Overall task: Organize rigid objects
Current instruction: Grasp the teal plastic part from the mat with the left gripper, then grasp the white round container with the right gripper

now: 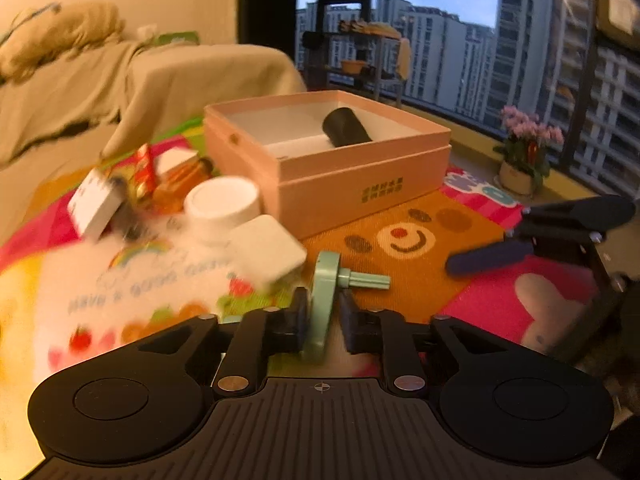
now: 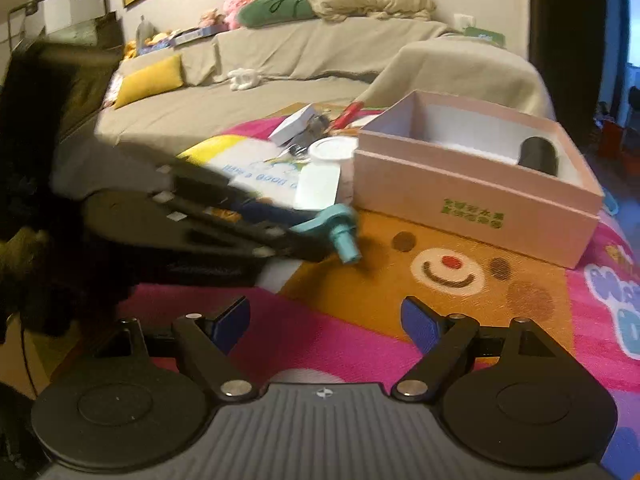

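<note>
So the left gripper (image 1: pixel 323 330) has its fingers pinching the mint-green knob (image 1: pixel 326 300) by the disc, stem poking right, while the right gripper (image 2: pixel 324 326) sits spread wide, pink box (image 2: pixel 476 204) just beyond.

Warm dim indoor light, window daylight, motion blur left, fisheye edges

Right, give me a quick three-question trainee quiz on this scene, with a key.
1. True or false: the left gripper is shut on the mint-green plastic disc with a stub handle.
2. What already lies inside the open pink cardboard box? A) white round jar B) black cylinder C) orange bottle
3. Fill in: the right gripper is ____ and holds nothing.

Key: 1 true; 2 B, the black cylinder; 3 open.
</note>
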The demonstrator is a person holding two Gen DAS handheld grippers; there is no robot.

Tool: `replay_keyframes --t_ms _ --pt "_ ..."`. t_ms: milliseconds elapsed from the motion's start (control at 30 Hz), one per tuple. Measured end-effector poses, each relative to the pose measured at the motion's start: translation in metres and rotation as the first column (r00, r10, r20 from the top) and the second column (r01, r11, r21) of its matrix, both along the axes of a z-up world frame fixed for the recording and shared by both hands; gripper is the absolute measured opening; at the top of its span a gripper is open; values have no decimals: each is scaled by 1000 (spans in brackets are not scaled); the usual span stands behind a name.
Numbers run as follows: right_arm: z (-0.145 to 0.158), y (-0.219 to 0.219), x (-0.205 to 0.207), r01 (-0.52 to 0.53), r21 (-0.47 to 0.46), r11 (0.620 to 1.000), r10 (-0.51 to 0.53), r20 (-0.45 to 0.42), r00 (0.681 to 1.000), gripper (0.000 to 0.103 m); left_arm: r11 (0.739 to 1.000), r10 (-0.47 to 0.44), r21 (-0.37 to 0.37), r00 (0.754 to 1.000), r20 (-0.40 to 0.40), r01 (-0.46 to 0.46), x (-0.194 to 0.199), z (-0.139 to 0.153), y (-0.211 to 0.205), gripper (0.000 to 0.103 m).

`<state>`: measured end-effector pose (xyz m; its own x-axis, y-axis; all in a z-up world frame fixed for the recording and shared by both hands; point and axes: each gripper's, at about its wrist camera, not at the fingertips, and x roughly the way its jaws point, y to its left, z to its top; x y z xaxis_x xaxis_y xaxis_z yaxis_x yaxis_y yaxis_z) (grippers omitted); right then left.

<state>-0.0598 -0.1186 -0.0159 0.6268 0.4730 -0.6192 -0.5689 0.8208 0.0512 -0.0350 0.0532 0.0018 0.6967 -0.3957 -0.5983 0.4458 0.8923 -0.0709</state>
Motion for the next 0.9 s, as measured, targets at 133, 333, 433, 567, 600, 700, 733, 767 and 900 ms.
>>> replay_keyframes --t_ms 133,333,433,567,600,700,733,767,900 --pt "16 4 -2 9 -30 1000 -7 78 997 83 991 126 -47 992 -13 -126 -17 0 39 16" --pt "50 47 25 -27 -63 998 35 139 990 83 923 363 -116 930 -58 -367 -16 -3 98 17" --pt "57 81 51 -48 -106 993 62 136 989 83 918 360 -156 931 -62 -365 -16 -4 104 17" --pt "50 129 102 -12 -234 972 42 125 991 78 917 361 -157 931 -59 -366 -19 -5 105 17" --pt "46 138 113 18 -268 963 19 137 990 73 917 362 -158 930 -58 -366 -19 -6 105 17" --pt "31 160 141 71 -364 929 -22 137 990 56 914 361 -172 930 -63 -367 -19 -6 107 18" --pt "27 164 147 72 -381 922 -24 129 991 56 913 361 -180 930 -66 -367 -19 -7 107 18" --pt "23 166 150 75 -398 914 -27 124 992 53 911 361 -187 930 -70 -367 -19 -7 107 18" --pt "18 162 137 46 -407 912 -6 99 995 43 910 361 -191 930 -72 -368 -19 -7 108 18"
